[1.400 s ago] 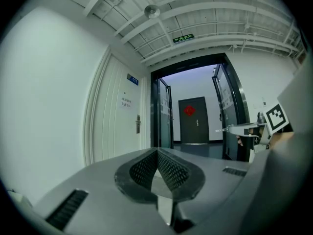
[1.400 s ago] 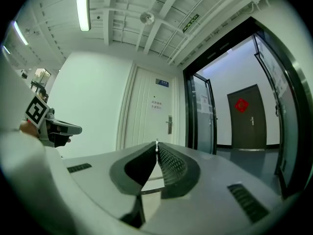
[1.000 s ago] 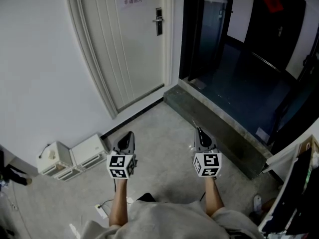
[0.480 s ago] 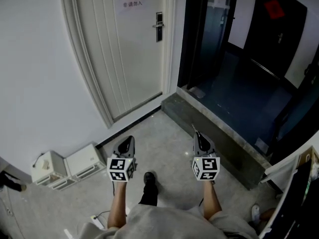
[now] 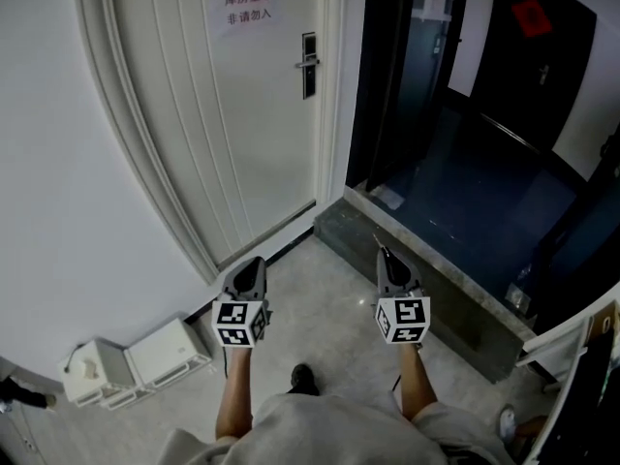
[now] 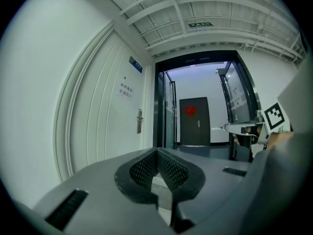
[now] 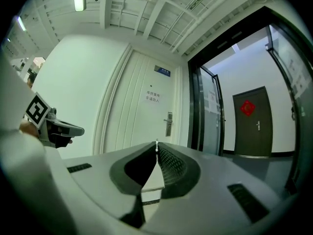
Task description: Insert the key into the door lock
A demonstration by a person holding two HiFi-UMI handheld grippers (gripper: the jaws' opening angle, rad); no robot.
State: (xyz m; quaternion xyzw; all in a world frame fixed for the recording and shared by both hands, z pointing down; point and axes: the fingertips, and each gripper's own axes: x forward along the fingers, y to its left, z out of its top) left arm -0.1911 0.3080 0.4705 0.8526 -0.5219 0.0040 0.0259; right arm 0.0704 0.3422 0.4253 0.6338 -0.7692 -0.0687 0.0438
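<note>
A white door (image 5: 242, 114) stands ahead on the left, with a dark lock plate and lever handle (image 5: 308, 64) near its right edge. That lock (image 7: 168, 124) also shows in the right gripper view, still some way off. My right gripper (image 5: 386, 260) is shut on a thin metal key (image 7: 156, 144) whose tip pokes out past the fingertips, pointing level at the door. My left gripper (image 5: 250, 271) is held beside it, shut with nothing between its pads. The left gripper view shows the lock (image 6: 140, 121) far ahead.
A raised stone step (image 5: 426, 289) runs along the right, leading into a dark corridor with a dark door (image 5: 533, 13). White boxes (image 5: 136, 361) sit on the floor by the left wall. A paper sign (image 5: 249, 8) hangs on the white door.
Both grippers have moved forward together toward the white door, which now looks larger and nearer. The white boxes have slid toward the lower left. Neither gripper's jaws changed.
</note>
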